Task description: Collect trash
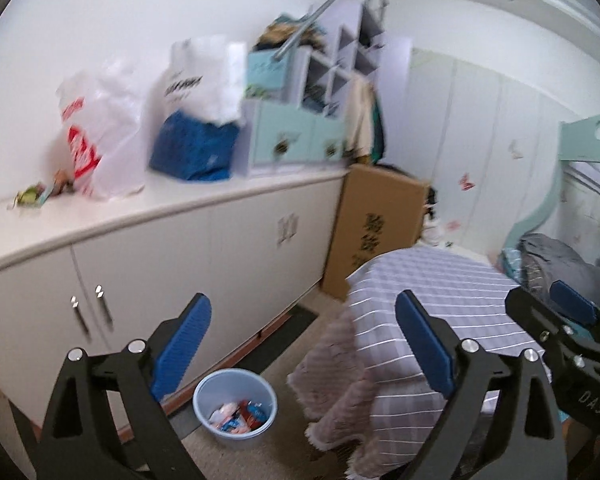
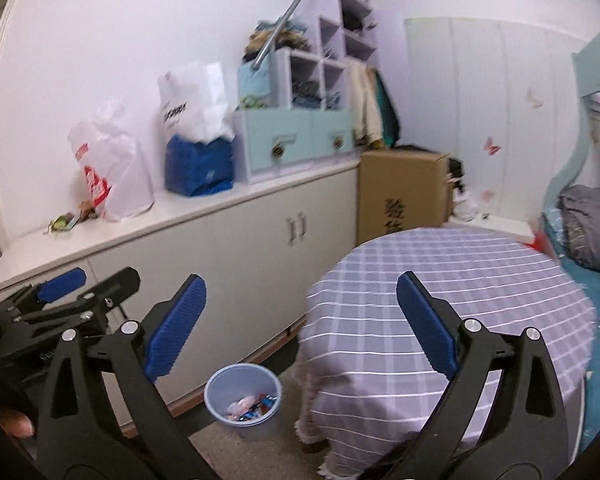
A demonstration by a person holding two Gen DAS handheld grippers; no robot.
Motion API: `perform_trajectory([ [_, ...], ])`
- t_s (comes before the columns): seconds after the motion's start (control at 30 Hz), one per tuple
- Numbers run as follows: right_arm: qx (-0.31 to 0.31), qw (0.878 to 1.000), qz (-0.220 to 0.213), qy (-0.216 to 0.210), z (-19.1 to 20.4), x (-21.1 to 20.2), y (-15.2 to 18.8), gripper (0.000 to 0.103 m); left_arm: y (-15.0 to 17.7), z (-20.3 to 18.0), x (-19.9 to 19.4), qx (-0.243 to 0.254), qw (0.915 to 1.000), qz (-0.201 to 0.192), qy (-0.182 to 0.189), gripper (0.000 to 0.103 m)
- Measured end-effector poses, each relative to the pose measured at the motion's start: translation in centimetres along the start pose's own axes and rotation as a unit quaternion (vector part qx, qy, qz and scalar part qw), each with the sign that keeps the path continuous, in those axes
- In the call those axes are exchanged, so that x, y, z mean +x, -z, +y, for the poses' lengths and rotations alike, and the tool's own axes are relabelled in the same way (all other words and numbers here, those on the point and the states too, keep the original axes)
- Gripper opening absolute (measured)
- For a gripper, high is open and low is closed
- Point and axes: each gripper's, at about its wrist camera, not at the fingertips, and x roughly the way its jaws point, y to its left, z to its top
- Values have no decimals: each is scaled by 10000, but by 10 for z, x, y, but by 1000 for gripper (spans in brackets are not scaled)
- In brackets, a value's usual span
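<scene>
A light blue bin (image 1: 236, 406) stands on the floor by the cabinet and holds several crumpled wrappers; it also shows in the right wrist view (image 2: 243, 400). Small wrappers (image 1: 40, 194) lie on the white counter at the left, also in the right wrist view (image 2: 70, 220). My left gripper (image 1: 302, 340) is open and empty, held above the bin and the table's edge. My right gripper (image 2: 300, 320) is open and empty, above the same spot. Each gripper shows at the edge of the other's view.
A round table under a purple checked cloth (image 2: 440, 300) stands right of the bin. The white cabinet (image 1: 160, 260) carries plastic bags (image 1: 100, 140), a blue pack (image 1: 192, 148) and a shelf unit (image 1: 312, 120). A cardboard box (image 2: 404, 192) and a bed (image 2: 588, 240) lie beyond.
</scene>
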Motion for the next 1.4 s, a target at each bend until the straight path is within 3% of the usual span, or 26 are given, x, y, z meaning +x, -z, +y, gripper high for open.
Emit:
perform_trajectory([
  [0.27, 170, 9989, -326, 288, -37, -57, 4, 95, 0, -60, -40, 447, 9980, -301, 337, 92],
  [0.6, 316, 9967, -589, 452, -61, -92, 13, 95, 5, -102, -61, 872, 9945, -434, 389, 92],
  [1.4, 344, 9962, -610, 523, -70, -100, 17, 96, 9, -119, -67, 953, 9934, -489, 412, 92],
])
